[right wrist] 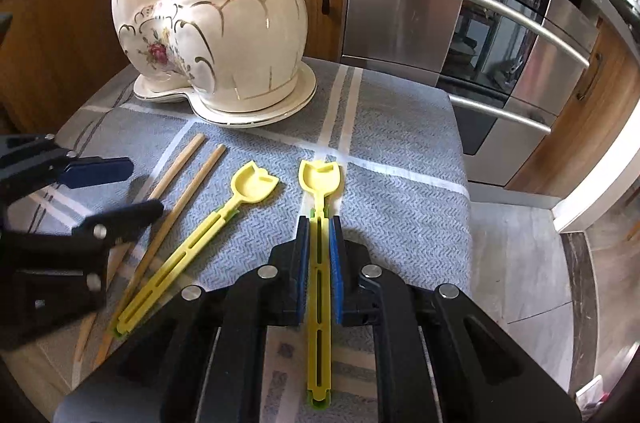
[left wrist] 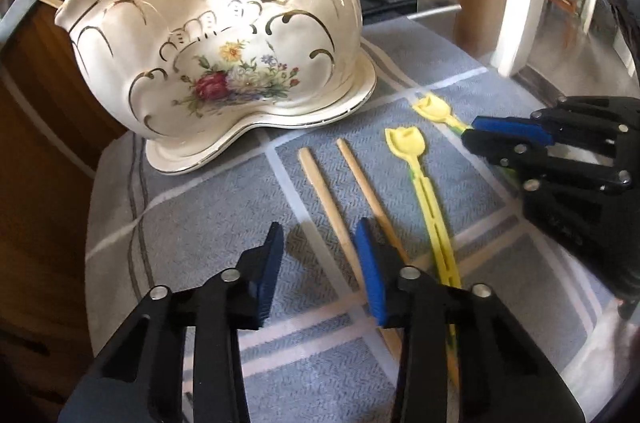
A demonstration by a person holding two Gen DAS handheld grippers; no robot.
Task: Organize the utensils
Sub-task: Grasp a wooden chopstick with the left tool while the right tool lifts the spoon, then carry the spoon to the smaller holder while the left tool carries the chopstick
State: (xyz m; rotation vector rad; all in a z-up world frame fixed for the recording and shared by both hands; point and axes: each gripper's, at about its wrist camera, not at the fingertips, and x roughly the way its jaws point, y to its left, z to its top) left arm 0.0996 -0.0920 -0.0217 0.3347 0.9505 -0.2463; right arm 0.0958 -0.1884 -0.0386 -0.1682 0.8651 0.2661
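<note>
A cream floral ceramic utensil holder (left wrist: 224, 55) (right wrist: 224, 35) with two compartments stands on its saucer at the back of the cloth; chopsticks stick out of one compartment, forks out of the other. Two wooden chopsticks (left wrist: 320, 183) (right wrist: 180, 167) lie side by side on the cloth. My left gripper (left wrist: 320, 227) (right wrist: 146, 189) hovers low over them, open, its pads clear of the left chopstick between them. A yellow tulip-shaped spoon (left wrist: 404, 143) (right wrist: 252, 185) lies free beside them. My right gripper (right wrist: 320, 219) (left wrist: 470, 132) is shut on the handle of a second yellow spoon (right wrist: 320, 175) (left wrist: 432, 107).
A blue-grey checked cloth (right wrist: 400, 163) covers the small table, whose edge drops off at the right to a tiled floor (right wrist: 520, 263). Behind stand wooden cabinets (right wrist: 60, 23) and a stainless oven (right wrist: 460, 23) with long bar handles.
</note>
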